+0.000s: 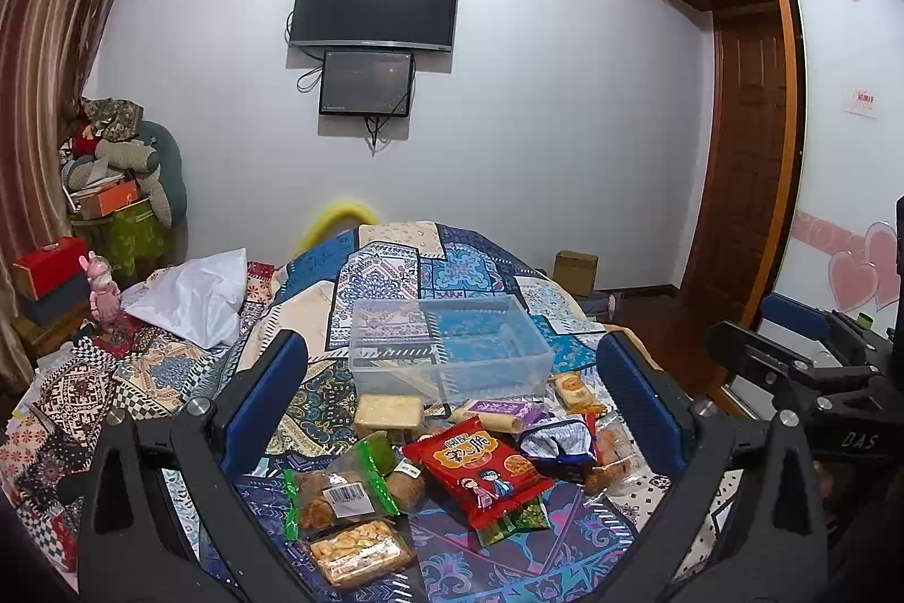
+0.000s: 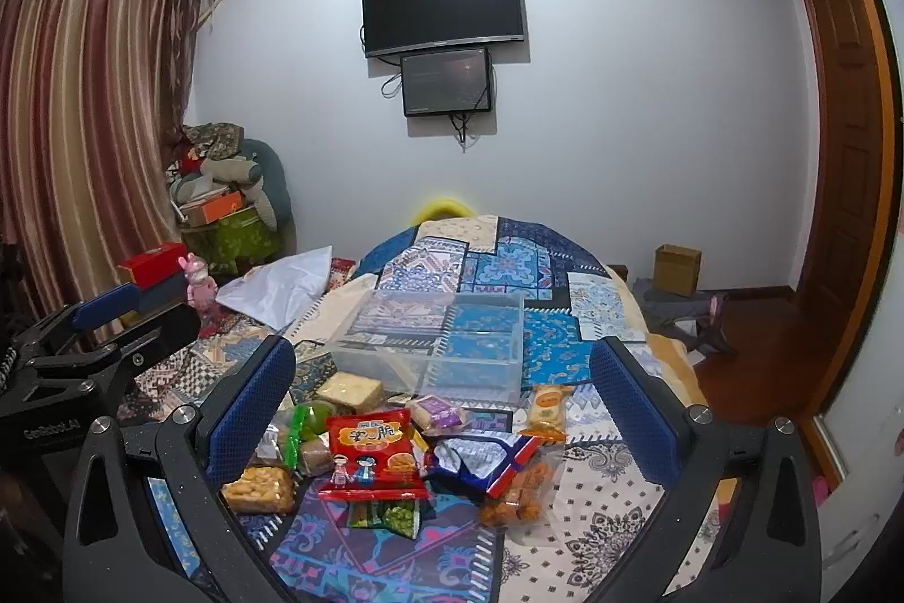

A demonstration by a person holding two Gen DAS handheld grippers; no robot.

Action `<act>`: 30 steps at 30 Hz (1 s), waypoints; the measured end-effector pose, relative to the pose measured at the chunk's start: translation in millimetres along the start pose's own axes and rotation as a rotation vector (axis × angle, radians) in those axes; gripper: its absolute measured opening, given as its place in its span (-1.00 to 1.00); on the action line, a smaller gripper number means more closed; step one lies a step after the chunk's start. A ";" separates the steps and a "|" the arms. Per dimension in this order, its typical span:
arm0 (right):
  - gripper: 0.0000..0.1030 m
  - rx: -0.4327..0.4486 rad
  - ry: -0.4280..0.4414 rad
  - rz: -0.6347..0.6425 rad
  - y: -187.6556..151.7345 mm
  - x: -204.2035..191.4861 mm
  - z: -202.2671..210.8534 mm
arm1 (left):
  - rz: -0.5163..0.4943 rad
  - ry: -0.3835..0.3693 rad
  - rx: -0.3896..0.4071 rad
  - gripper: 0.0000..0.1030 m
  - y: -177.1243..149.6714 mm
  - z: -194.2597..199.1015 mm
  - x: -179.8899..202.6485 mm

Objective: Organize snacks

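While nothing sits in bin (image 1: 452, 343) at frame centre: snacks (image 1: 480, 461) piled lower centre, all left to sort; left gripper (image 1: 452, 411) and right gripper (image 2: 446, 411) spread wide, empty.

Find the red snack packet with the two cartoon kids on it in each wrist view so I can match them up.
Left wrist view: the red snack packet lies low and center, between the two blue fingers, in the snack pile.
Right wrist view: the same packet lies low, left of center.
Shared landmark: the clear plastic bin sits just behind the pile in both.
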State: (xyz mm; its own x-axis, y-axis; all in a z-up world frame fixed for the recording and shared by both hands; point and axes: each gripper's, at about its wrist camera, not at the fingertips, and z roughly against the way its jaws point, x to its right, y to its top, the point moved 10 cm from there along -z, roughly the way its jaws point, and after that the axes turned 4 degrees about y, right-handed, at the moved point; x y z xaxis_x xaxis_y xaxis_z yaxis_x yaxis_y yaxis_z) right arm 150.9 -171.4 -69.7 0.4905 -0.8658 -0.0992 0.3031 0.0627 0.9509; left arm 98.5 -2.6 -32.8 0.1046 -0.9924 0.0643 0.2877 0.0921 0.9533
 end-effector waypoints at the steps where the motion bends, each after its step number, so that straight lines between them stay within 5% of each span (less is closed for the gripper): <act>1: 1.00 0.001 0.001 0.000 0.0 0.0 0.4 | 0.000 0.001 0.000 1.00 0.0 -0.1 -0.2; 30: 1.00 -0.001 0.002 -0.019 -0.6 4.4 0.8 | -0.002 0.020 0.003 1.00 -0.4 -4.0 -3.5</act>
State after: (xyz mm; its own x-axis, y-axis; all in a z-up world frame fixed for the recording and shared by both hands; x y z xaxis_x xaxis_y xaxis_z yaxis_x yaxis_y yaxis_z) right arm 152.3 -175.7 -70.5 0.4863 -0.8657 -0.1182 0.3131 0.0463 0.9486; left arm 101.8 1.2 -34.6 0.1233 -0.9908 0.0560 0.2849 0.0894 0.9544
